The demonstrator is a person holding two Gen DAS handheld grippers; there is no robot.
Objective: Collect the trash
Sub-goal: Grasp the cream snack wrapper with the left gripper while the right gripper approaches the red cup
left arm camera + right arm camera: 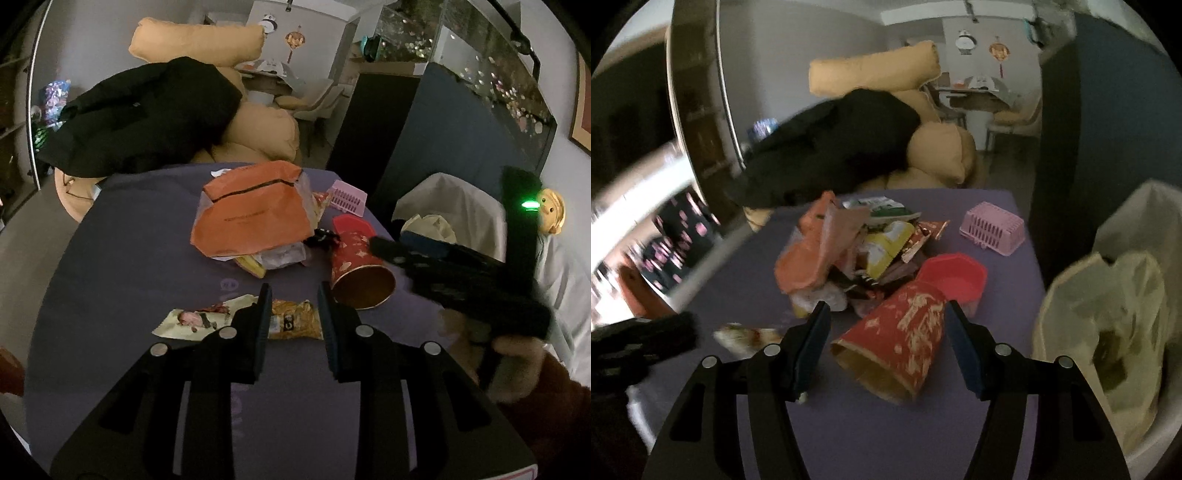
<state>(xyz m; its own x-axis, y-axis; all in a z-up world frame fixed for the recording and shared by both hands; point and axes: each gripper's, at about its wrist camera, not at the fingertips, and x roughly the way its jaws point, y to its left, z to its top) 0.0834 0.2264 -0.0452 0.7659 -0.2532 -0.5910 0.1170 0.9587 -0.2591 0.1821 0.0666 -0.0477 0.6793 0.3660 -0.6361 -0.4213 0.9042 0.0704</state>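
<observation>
A pile of trash lies on the purple table (129, 258): an orange paper bag (255, 218), wrappers, a red paper cup (356, 267) on its side and a red lid (351, 223). My left gripper (293, 295) is open, its jaws on either side of a yellow snack wrapper (295, 323) lying flat beside a pale wrapper (199, 321). My right gripper (884, 317) is open, with the red cup (901, 339) lying between its jaws. The right gripper also shows in the left wrist view (380, 245), behind the cup.
A white-lined trash bin (1108, 325) holding crumpled paper stands at the table's right edge. A pink plastic basket (993, 229) sits at the far right of the table. A black jacket (147, 114) lies on tan cushions (266, 129) behind the table.
</observation>
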